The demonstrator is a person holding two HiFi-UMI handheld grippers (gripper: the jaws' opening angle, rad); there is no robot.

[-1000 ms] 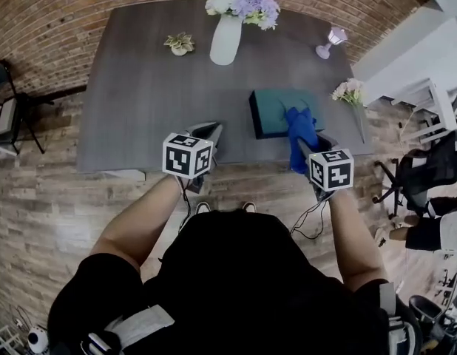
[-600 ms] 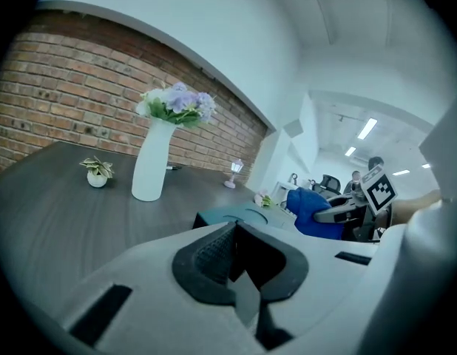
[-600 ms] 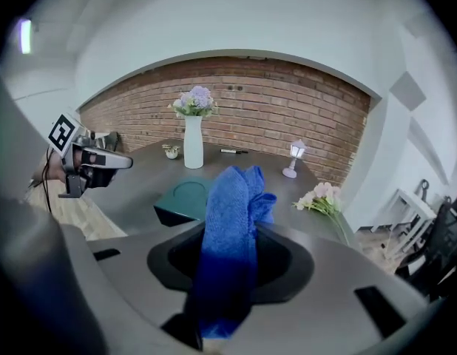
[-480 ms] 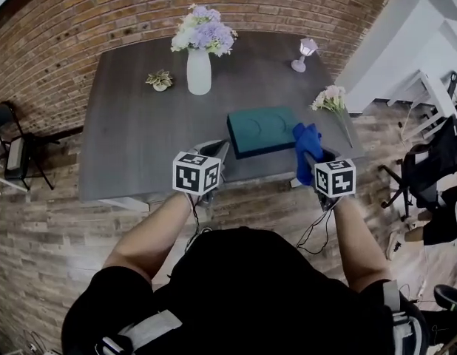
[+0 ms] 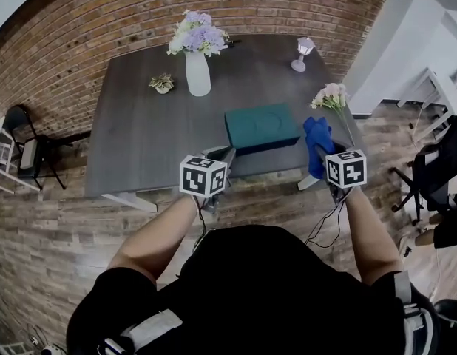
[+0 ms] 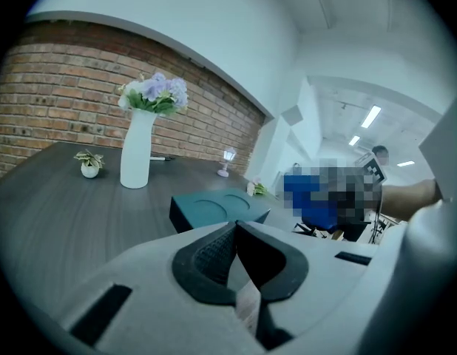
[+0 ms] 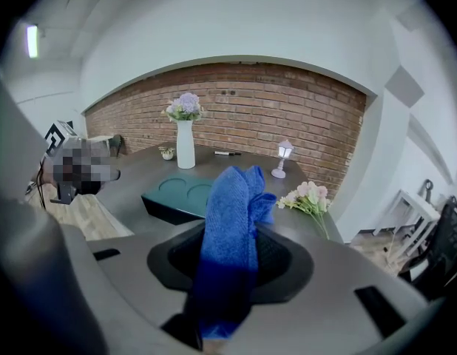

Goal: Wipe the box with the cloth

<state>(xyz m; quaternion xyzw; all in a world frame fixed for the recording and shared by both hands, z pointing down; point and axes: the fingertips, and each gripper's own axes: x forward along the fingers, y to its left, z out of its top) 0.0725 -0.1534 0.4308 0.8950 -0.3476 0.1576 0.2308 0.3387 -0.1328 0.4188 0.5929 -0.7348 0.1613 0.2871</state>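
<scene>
A dark teal box (image 5: pixel 262 128) with two round recesses in its top lies near the front of the grey table (image 5: pixel 140 139). My right gripper (image 5: pixel 319 154) is shut on a blue cloth (image 5: pixel 317 140) and is held to the right of the box, over the table's front right corner and apart from the box. In the right gripper view the cloth (image 7: pixel 232 224) stands up between the jaws, with the box (image 7: pixel 177 194) ahead on the left. My left gripper (image 5: pixel 221 156) is shut on nothing, just in front of the box's left end (image 6: pixel 214 209).
A white vase of purple flowers (image 5: pixel 198 71), a small potted plant (image 5: pixel 162 84) and a little lamp (image 5: pixel 305 50) stand at the table's back. Pink flowers (image 5: pixel 330 95) lie at the right edge. A chair (image 5: pixel 29 154) stands left, an office chair (image 5: pixel 435 176) right.
My right gripper has carried the cloth off the box's right end, to the right and back toward the table's front corner. The left gripper stays by the front edge.
</scene>
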